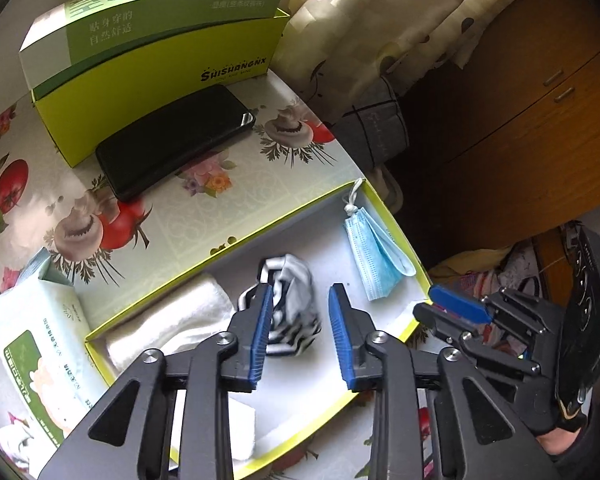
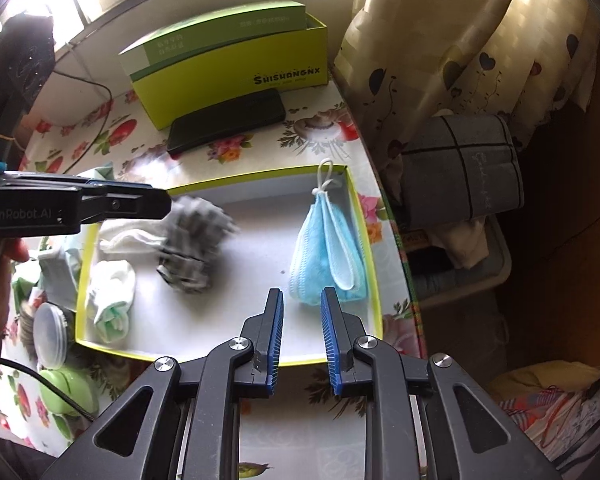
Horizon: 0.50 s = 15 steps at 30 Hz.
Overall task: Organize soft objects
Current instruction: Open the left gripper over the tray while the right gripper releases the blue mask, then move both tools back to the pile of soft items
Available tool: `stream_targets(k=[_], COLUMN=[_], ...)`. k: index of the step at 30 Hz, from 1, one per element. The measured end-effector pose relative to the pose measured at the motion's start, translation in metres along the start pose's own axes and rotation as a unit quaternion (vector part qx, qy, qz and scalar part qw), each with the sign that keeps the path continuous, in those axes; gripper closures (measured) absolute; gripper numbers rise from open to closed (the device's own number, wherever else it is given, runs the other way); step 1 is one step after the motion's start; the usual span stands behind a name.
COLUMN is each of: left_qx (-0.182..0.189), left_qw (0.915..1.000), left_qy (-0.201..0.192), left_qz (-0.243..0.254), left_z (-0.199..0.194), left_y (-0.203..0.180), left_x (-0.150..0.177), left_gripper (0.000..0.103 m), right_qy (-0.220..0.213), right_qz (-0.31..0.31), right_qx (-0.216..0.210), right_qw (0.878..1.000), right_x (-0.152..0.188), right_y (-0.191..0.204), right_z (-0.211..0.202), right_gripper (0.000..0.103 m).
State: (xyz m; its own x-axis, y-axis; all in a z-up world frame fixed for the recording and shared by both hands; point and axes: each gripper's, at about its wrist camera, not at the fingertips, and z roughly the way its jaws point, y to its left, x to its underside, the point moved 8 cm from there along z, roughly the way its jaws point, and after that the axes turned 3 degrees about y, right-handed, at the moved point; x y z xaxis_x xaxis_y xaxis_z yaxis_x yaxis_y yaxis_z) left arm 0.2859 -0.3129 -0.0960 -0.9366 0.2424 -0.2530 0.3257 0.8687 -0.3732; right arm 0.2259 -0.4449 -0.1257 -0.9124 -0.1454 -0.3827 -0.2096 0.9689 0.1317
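1. Left wrist view: the left gripper [image 1: 298, 334] hangs open over a shallow tray [image 1: 228, 242] on the surface [image 1: 172, 208]. A striped sock [image 1: 290, 304] lies between its fingers, a white cloth [image 1: 172, 320] to the left, a blue mask [image 1: 374, 258] to the right.
2. Right wrist view: the right gripper [image 2: 302, 338] is open, empty, at the tray's [image 2: 366, 240] near edge, just before the mask [image 2: 328, 252]. The sock [image 2: 192, 244] looks blurred.
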Motion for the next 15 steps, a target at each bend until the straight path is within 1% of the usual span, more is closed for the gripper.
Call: stream_targets(k=[1,4,6,11,13,15], left_qx=[-0.003,-0.009,-0.012,-0.025,-0.025,-0.033], left_qw=[1.0,0.9999,0.9998,0.9994,0.9992,0.9988], left_qy=[-0.001,-0.006,-0.008,-0.015,-0.019,-0.027], left_qz=[-0.001,-0.006,-0.013,-0.019,-0.024,-0.025], left_z=[-0.002,-0.012,-0.019,-0.04,-0.049,-0.059], left_y=[0.001,0.005,0.008,0.016,0.019,0.022], left_x=[0.001,0.005,0.009,0.024,0.031,0.038], left_gripper=[0.068,0.068,0.068,0.068,0.068,0.068], right_qy=[0.001,0.001,0.0,0.0,0.001,0.0], right_qz=[0.002,0.008,0.011,0.011,0.01,0.005], right_qx=[-0.003,-0.014,-0.021,-0.042,-0.055,-0.066], right_qw=[1.0,1.0,1.0,0.999,0.998,0.998], right_x=[0.0,0.001,0.001,0.001,0.001,0.002], right_y=[0.002,0.008,0.013,0.033,0.044,0.056], right_z=[-0.001,-0.003,-0.006,-0.014,-0.018,-0.023], right_gripper=[0.084,0.081,0.077,0.076,0.076,0.074])
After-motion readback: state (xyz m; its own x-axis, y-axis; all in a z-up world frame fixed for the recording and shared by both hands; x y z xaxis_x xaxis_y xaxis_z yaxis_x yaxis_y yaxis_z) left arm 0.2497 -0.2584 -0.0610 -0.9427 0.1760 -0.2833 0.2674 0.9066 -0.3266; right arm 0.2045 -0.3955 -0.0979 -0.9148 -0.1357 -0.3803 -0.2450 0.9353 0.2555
